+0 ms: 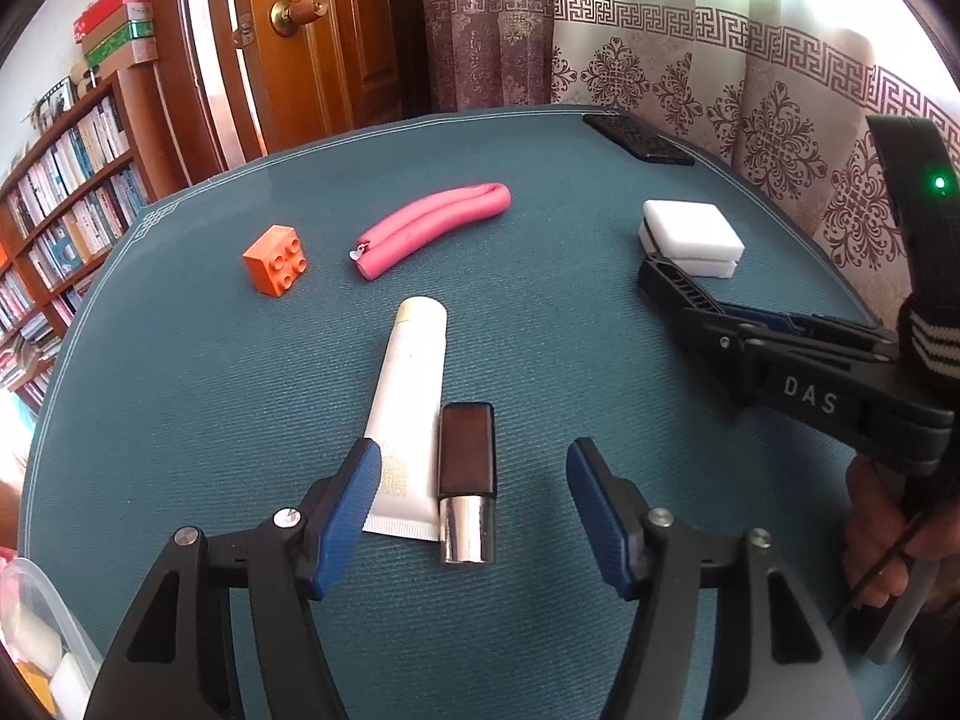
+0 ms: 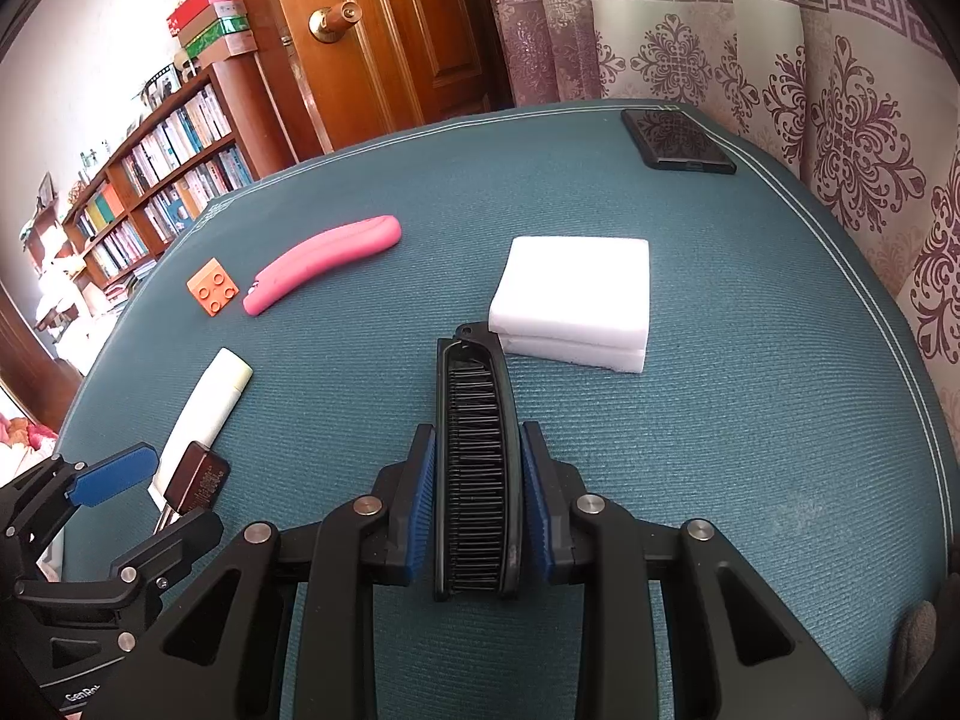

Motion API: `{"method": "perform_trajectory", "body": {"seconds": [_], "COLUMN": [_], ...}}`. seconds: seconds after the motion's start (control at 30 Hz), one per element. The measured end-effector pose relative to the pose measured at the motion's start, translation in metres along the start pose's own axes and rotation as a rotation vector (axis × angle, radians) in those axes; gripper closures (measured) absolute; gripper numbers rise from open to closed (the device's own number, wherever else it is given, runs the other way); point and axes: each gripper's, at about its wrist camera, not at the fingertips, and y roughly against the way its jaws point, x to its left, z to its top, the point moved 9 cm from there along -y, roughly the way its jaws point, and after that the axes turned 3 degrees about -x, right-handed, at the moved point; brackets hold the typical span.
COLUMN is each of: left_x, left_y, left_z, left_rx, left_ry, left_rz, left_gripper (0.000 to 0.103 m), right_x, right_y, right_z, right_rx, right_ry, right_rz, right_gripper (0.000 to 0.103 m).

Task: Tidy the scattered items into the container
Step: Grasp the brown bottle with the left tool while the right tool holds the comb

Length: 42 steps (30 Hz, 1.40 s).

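Right wrist view: the right tongs (image 2: 472, 498) clamp the black comb (image 2: 477, 456) lengthwise for carrying, just short of the white sponges (image 2: 576, 294); left tongs (image 1: 474, 516) gape over the lipstick (image 1: 467, 480), container (image 1: 42, 630) far left of it

A black phone (image 2: 678, 139) is seen at the far corner of the teal surface (image 2: 750, 360). Behind it, patterned curtains (image 2: 780, 48), a wooden door (image 2: 384, 30) and a bookshelf (image 1: 66, 204) are visible.

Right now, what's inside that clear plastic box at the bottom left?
The clear container shows white foam-like blocks and something orange. Most of it lies outside the picture.
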Motion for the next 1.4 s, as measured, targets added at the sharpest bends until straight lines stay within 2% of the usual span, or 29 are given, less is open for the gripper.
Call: {"method": "perform_trajectory", "body": {"seconds": [0.17, 0.3, 0.37, 0.43, 0.5, 0.57, 0.73, 0.8, 0.97, 1.1, 1.17, 1.37, 1.4], "left_x": [0.002, -0.004, -0.010, -0.015, -0.017, -0.017, -0.012, -0.008, -0.012, -0.018, -0.020, -0.018, -0.017], "left_y": [0.013, 0.019, 0.016, 0.010, 0.003, 0.002, 0.001, -0.001, -0.006, -0.013, -0.014, -0.020, -0.021], "left_z": [0.005, 0.008, 0.007, 0.006, 0.003, 0.004, 0.006, 0.004, -0.005, -0.009, -0.007, 0.000, 0.001], "left_rx": [-0.045, -0.063, -0.059, -0.044, -0.027, -0.036, -0.031, -0.019, 0.009, 0.040, 0.032, 0.023, 0.022], "left_ry": [0.002, -0.015, -0.027, -0.035, -0.042, -0.055, -0.029, -0.030, -0.036, -0.017, -0.034, -0.033, -0.032], "left_rz": [0.015, -0.019, -0.044, -0.065, -0.069, -0.051, -0.067, -0.047, -0.057, -0.103, -0.091, -0.052, -0.048], "left_gripper": [0.034, 0.034, 0.035, 0.046, 0.049, 0.049, 0.049, 0.049, 0.050, 0.054, 0.055, 0.069, 0.075], "right_x": [0.000, 0.000, 0.000, 0.000, 0.000, 0.000, 0.000, 0.000, 0.000, -0.001, -0.001, -0.001, -0.001], "right_y": [0.000, 0.000, 0.000, 0.000, 0.000, 0.000, 0.000, 0.000, 0.000, 0.001, 0.001, 0.002, 0.002], "right_z": [0.000, 0.000, -0.001, -0.001, -0.001, -0.001, -0.001, -0.001, 0.000, -0.001, -0.001, -0.002, -0.002], "right_rx": [0.000, 0.000, 0.000, 0.000, 0.000, 0.000, 0.000, 0.000, 0.000, 0.000, 0.000, 0.001, 0.001], "right_ry": [0.000, -0.002, -0.003, -0.003, -0.003, -0.002, -0.003, -0.003, -0.003, -0.005, -0.004, -0.002, -0.001], "right_rz": [0.000, 0.001, 0.000, 0.000, 0.000, 0.000, 0.000, 0.000, 0.000, 0.000, -0.001, -0.004, -0.006], "right_gripper": [0.073, 0.073, 0.073, 0.073, 0.073, 0.073, 0.073, 0.073, 0.073, 0.073, 0.073, 0.073, 0.073]}}
